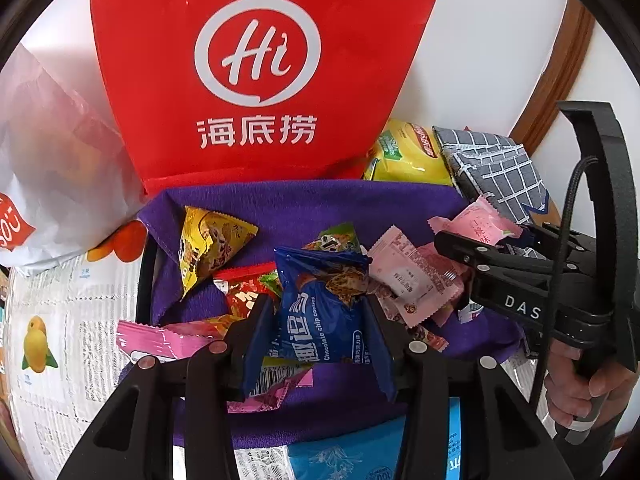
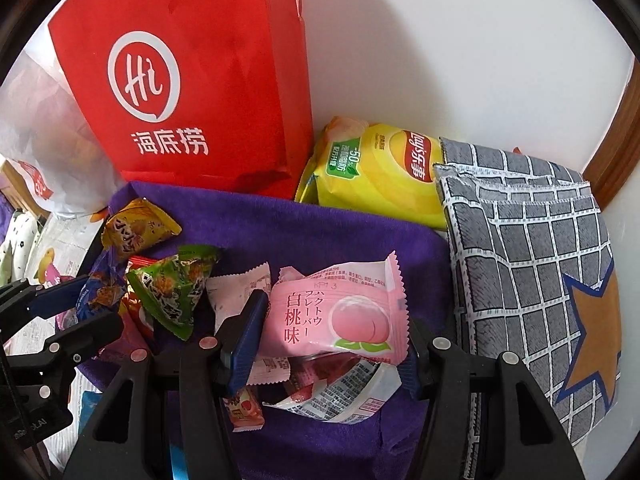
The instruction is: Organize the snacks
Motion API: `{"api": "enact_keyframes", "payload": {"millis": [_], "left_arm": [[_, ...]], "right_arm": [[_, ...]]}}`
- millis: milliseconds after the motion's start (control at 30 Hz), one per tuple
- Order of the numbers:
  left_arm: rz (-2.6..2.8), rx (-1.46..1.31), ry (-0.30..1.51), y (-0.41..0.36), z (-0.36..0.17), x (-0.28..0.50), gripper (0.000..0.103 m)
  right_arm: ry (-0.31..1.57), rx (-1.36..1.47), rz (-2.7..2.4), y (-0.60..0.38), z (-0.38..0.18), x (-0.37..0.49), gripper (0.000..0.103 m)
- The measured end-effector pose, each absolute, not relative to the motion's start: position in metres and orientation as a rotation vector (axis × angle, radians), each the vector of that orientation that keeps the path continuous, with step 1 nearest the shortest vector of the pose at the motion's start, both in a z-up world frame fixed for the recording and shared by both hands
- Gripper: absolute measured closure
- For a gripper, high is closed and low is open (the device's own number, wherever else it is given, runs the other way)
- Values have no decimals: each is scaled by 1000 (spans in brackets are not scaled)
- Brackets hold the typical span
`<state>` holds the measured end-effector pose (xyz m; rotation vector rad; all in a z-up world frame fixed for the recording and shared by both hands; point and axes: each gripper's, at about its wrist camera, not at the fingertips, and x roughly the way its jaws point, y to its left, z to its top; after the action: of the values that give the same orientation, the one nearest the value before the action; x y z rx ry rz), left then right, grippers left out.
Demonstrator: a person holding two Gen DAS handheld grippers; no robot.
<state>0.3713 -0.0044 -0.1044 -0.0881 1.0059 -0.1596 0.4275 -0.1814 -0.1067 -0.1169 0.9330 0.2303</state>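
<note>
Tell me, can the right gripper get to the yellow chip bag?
Probably not right now: the right gripper is shut on the pink peach snack. Otherwise the yellow chip bag lies uncovered just beyond the purple cloth.

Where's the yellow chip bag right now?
In the right wrist view the yellow chip bag lies behind the purple cloth, between the red bag on its left and the grey checked cloth on its right.

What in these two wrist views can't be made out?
- Red bag: top cut off by the frame edge in both views; contents unseen.
- White plastic bag: contents blurred behind the film, left wrist view.
- Snacks under the blue cookie packet: covered by it and the left hand-held gripper.
- Table under the purple cloth: hidden.
</note>
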Motion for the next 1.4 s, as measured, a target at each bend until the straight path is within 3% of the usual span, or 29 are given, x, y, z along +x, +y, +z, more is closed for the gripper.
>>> {"api": "enact_keyframes", "payload": {"millis": [467, 733, 933, 1200, 1400], "left_arm": [[-159, -98, 1018, -4, -100, 371, 57], [-165, -107, 986, 0, -80, 360, 36], [-158, -101, 951, -1, -57, 341, 35], [-146, -83, 895, -2, -27, 285, 35], [-121, -97, 856, 2, -10, 227, 26]], "right_arm": [[969, -117, 249, -177, -111, 432, 42], [955, -85, 234, -179, -99, 415, 36], [915, -67, 222, -185, -70, 381, 30], [872, -22, 208, -192, -40, 322, 30], [820, 1, 187, -201, -21, 260, 30]]}}
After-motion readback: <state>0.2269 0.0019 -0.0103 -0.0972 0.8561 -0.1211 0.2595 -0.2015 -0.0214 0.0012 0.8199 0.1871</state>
